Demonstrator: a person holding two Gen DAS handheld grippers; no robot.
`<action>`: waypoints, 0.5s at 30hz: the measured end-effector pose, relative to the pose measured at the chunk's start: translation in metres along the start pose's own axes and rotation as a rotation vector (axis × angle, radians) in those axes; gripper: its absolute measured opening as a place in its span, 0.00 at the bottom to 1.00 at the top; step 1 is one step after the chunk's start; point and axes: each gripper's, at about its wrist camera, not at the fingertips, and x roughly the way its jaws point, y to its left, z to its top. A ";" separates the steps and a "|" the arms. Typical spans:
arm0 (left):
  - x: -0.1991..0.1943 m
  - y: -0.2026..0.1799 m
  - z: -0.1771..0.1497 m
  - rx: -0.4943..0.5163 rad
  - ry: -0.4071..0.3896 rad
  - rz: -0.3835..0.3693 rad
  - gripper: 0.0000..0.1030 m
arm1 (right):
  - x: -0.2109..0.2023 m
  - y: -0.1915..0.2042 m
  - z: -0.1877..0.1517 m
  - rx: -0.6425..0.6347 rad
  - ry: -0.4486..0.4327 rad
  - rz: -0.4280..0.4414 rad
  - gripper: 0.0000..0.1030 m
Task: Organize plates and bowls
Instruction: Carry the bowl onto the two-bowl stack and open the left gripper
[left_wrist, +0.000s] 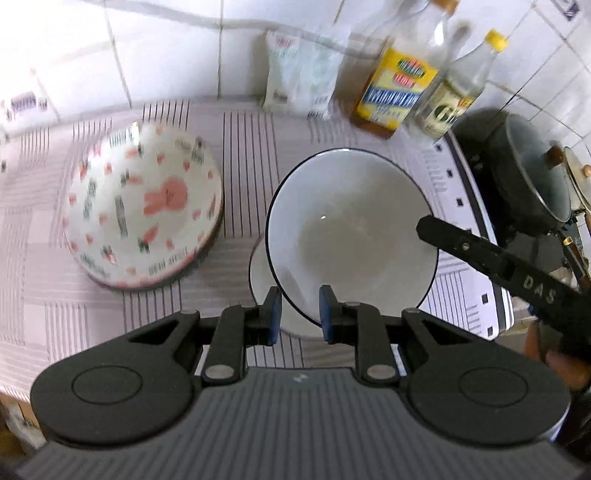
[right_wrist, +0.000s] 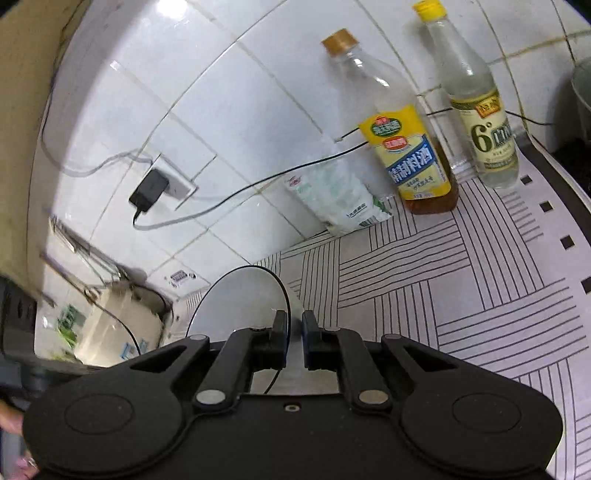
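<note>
My right tongs (right_wrist: 294, 325) pinch the rim of a white, black-edged ceramic bowl (left_wrist: 351, 229), tilted above the striped counter mat (left_wrist: 251, 147). My left tongs (left_wrist: 300, 314) stand spread around its near rim, beside a pink rabbit-patterned bowl (left_wrist: 147, 206).

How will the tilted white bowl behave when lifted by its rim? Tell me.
Likely rigid and breakable: the bowl looks like glazed ceramic. Probably slippery: its surface shines, and the right hand-held gripper pinches only its rim. It may swing, since it hangs tilted.

Two bottles (right_wrist: 413, 147), salt bag (right_wrist: 343, 199), pot (left_wrist: 532, 173).
</note>
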 end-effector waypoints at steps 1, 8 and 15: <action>0.004 0.002 -0.002 -0.009 0.010 0.011 0.19 | 0.001 0.003 -0.004 -0.019 0.001 -0.005 0.11; 0.035 0.017 -0.003 -0.097 0.101 0.024 0.19 | 0.023 0.012 -0.012 -0.125 0.052 -0.082 0.11; 0.050 0.012 0.005 -0.064 0.163 0.036 0.19 | 0.032 0.024 -0.016 -0.273 0.080 -0.173 0.11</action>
